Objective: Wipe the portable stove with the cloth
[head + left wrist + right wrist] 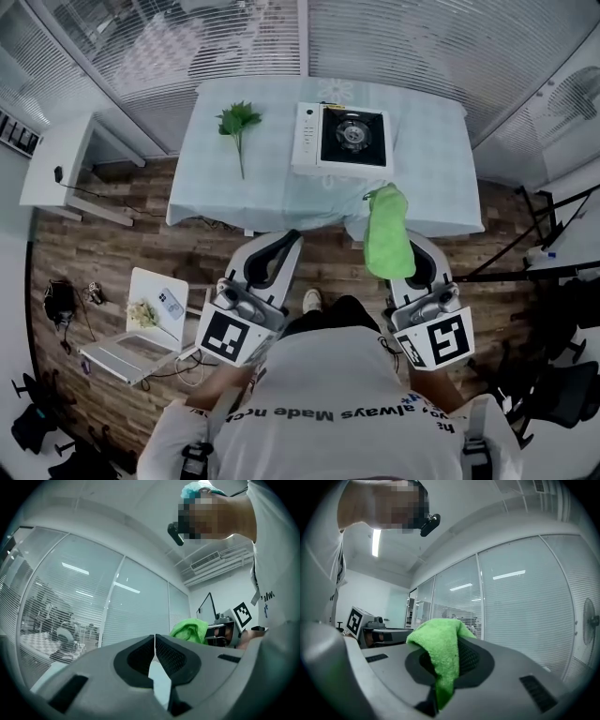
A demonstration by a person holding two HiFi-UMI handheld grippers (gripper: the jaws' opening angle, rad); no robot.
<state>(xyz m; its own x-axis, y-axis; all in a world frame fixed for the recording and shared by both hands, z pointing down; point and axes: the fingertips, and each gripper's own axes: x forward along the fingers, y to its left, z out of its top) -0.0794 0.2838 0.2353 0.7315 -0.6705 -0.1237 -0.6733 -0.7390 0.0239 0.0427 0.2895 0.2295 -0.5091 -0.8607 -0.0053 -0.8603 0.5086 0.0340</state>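
– Glass partitions all round; pale table (431, 187) ahead of both tools. Head view: portable stove (342, 139) on it, well ahead of the right gripper (403, 246) and a little to its left. Green cloth (387, 234) drapes from that tool's tip.
– Left gripper view?
– Left gripper (154, 637): jaws meet tip to tip, nothing between. Cloth off to its right.
– Right gripper view?
– Jaws clamped on the cloth, a fold hanging over their front.
– Doing it well?
– My guess: lower until the loose fold lies flat on the stove, press lightly, skirt the burner.
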